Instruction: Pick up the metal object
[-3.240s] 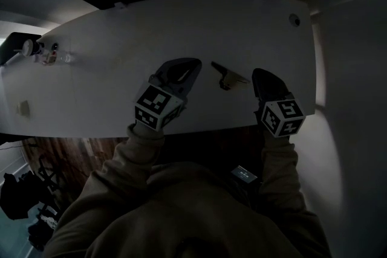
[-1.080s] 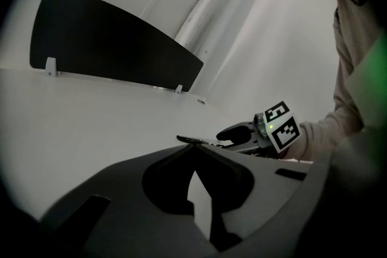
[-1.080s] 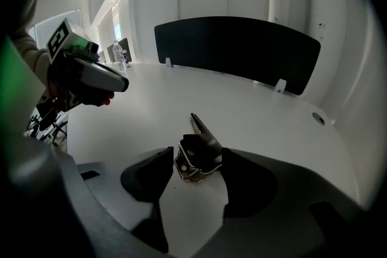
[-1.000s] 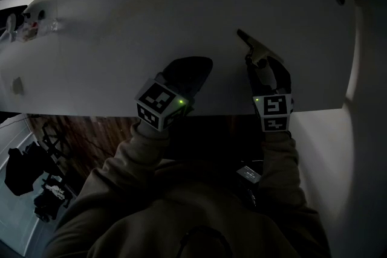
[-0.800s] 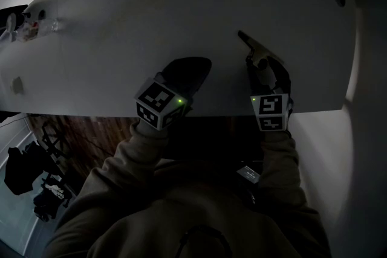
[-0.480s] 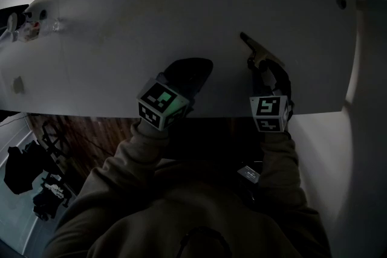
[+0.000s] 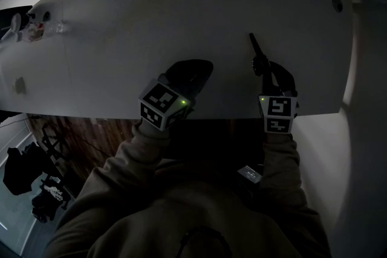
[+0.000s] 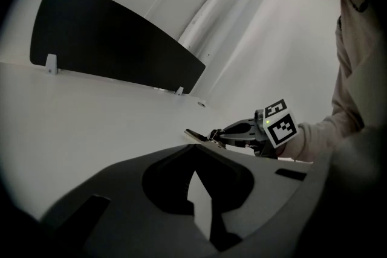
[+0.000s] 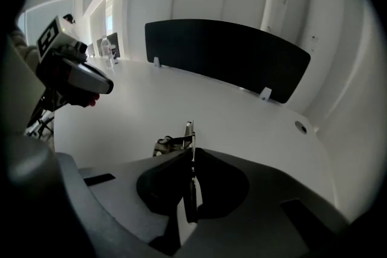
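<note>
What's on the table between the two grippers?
Nothing. In the head view, only bare white table lies between the left gripper and the right gripper, which grips the metal object.

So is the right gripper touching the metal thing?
Touching. In the right gripper view, the right gripper has its jaws shut on the metal object, pinching its thin edge between them.

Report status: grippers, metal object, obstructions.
Left gripper shut, empty. Right gripper jaws just closed on the metal object. Table bare around it, nothing in the way.
</note>
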